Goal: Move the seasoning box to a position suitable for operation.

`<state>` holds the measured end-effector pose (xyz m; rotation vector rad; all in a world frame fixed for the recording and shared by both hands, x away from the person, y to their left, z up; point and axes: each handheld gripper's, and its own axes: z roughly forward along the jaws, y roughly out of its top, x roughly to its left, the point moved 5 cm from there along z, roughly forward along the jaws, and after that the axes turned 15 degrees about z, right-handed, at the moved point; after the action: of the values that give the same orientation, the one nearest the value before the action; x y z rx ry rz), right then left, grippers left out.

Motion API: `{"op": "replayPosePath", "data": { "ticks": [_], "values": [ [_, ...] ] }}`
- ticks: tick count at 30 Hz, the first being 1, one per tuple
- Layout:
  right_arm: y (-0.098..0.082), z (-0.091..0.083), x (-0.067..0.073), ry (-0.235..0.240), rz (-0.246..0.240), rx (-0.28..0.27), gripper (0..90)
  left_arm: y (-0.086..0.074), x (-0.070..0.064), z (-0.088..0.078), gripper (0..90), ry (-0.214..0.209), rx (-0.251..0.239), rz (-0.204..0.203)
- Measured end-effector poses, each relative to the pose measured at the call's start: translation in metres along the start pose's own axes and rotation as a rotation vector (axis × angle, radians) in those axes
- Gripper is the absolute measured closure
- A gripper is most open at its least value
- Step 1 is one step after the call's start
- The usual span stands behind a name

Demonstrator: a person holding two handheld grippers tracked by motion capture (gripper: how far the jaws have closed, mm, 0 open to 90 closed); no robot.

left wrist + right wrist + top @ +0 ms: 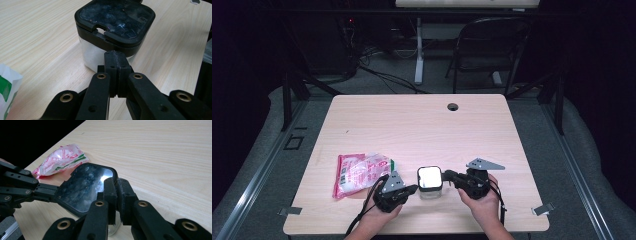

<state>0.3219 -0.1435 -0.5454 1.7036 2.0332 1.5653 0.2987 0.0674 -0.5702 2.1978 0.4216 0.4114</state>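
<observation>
Container [430, 180] with black lid is seen in high view near the worktop's [422, 125] front edge, flanked by left claw [412, 190] and right claw [447, 176]; a red-and-white packet [361, 172] lies to its left.

Left gripper view: jaws are pressed together, tips set against the container's [113, 30] wall just under the lid.

Right gripper view: jaws are nearly closed at the lid's [83, 186] rim; whether it is pinched cannot be told. Bracing for lid removal is judged the step; next, steady hold below, lift at rim.
</observation>
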Motion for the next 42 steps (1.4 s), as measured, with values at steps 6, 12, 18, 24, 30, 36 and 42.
{"op": "replayPosePath", "data": {
  "ticks": [6, 12, 18, 24, 30, 36, 42],
  "values": [
    [-0.0003, -0.0004, -0.0009, 0.006, 0.010, 0.002, 86.1, 0.0015, 0.0003, -0.0013, 90.0, 0.001, -0.007, -0.001],
    [-0.0015, -0.0010, -0.0006, 0.002, 0.019, -0.003, 86.1, 0.0033, 0.0002, -0.0044, 90.0, 0.001, -0.019, 0.013],
    [-0.0010, -0.0003, -0.0002, 0.002, 0.026, -0.004, 86.1, 0.0019, -0.0002, -0.0062, 90.0, -0.006, -0.025, 0.020],
    [-0.0015, -0.0008, -0.0006, 0.002, 0.029, -0.004, 86.2, 0.0035, -0.0023, -0.0058, 90.0, -0.010, -0.024, 0.032],
    [-0.0014, 0.0001, -0.0010, 0.011, 0.043, -0.007, 86.3, 0.0025, -0.0013, -0.0050, 90.0, -0.010, -0.016, 0.032],
    [-0.0017, 0.0001, -0.0008, 0.009, 0.049, -0.012, 86.4, 0.0026, -0.0006, -0.0045, 90.0, -0.011, -0.012, 0.029],
    [-0.0019, 0.0001, -0.0005, 0.008, 0.057, -0.016, 86.4, 0.0051, 0.0004, -0.0049, 90.0, -0.006, -0.024, 0.024]
  ]
}}
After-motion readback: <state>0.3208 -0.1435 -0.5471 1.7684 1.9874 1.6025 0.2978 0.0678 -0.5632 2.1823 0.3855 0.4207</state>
